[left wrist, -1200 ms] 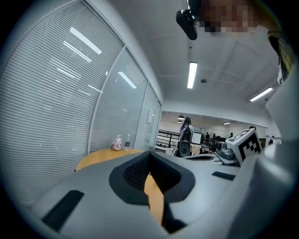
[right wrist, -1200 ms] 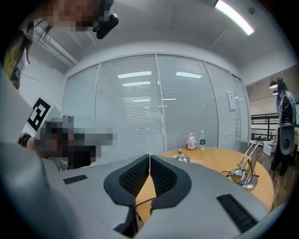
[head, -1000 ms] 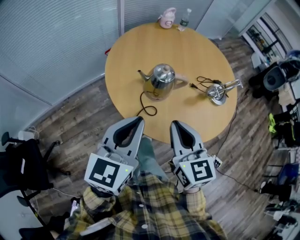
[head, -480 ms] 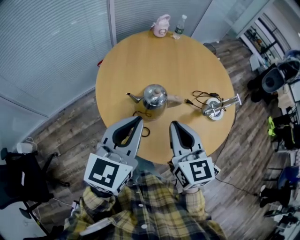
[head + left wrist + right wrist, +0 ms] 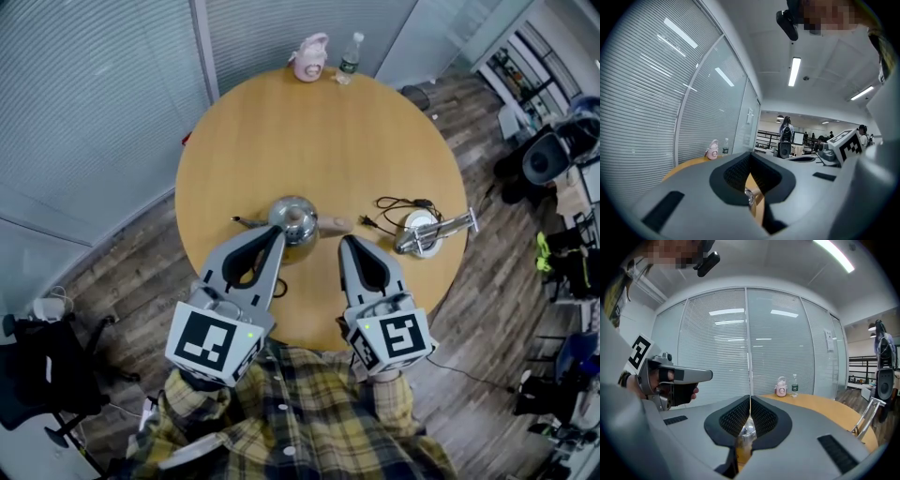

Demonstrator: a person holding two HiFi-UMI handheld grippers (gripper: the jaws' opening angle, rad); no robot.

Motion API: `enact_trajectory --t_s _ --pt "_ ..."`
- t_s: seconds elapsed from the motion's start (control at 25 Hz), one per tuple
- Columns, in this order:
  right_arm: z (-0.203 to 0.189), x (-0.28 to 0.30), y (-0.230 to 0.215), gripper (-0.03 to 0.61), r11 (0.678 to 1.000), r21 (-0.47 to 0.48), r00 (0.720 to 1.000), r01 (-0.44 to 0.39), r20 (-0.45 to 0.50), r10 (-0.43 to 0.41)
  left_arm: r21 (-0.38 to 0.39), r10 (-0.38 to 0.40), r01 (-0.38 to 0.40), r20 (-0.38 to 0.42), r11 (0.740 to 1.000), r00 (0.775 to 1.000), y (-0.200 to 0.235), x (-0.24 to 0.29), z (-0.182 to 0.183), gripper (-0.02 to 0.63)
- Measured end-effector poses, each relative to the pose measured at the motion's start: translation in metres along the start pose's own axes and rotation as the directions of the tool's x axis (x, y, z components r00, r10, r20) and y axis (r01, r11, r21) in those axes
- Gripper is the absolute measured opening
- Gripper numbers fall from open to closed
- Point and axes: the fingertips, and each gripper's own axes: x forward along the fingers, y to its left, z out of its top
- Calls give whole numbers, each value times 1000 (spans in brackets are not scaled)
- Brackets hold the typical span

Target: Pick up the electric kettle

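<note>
A shiny steel electric kettle (image 5: 293, 218) with a thin spout on its left stands on the round wooden table (image 5: 319, 131), near the front edge. Both grippers are held level over that edge, side by side. My left gripper (image 5: 277, 234) is shut and empty, its tips just short of the kettle. My right gripper (image 5: 348, 247) is shut and empty too, a little right of the kettle. In the left gripper view the kettle (image 5: 749, 196) shows through the hole behind the jaws. In the right gripper view the kettle (image 5: 746, 430) shows the same way.
A round white base (image 5: 419, 232) with a metal bar and black cord (image 5: 398, 203) lies at the table's right. A pink jug (image 5: 307, 58) and a water bottle (image 5: 348, 54) stand at the far edge. A blinds-covered glass wall runs behind; a black chair (image 5: 37, 366) is at the left.
Both grippers have moved forward toward the table and now reach over its near edge. The kettle has come from well ahead to just in front of the left gripper's tips.
</note>
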Motion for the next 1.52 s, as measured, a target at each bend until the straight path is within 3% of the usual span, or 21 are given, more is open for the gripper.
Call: enact_trajectory --t_s 0.72,1.2,1.32,1.52 --pt "-6 18 -24 34 996 19 996 85 -4 -85 -19 -64 63 -37 998 997 18 32 -2 3" --pt "-43 19 -52 39 995 53 995 87 -57 -84 -26 -70 68 -81 997 994 20 49 -22 3" --pt "-59 19 -55 121 995 63 993 73 -95 -67 -21 -60 59 -88 998 994 26 54 -26 3" --pt "-80 23 -59 163 995 58 989 76 -129 -68 -18 -41 39 -98 999 994 37 56 -32 3"
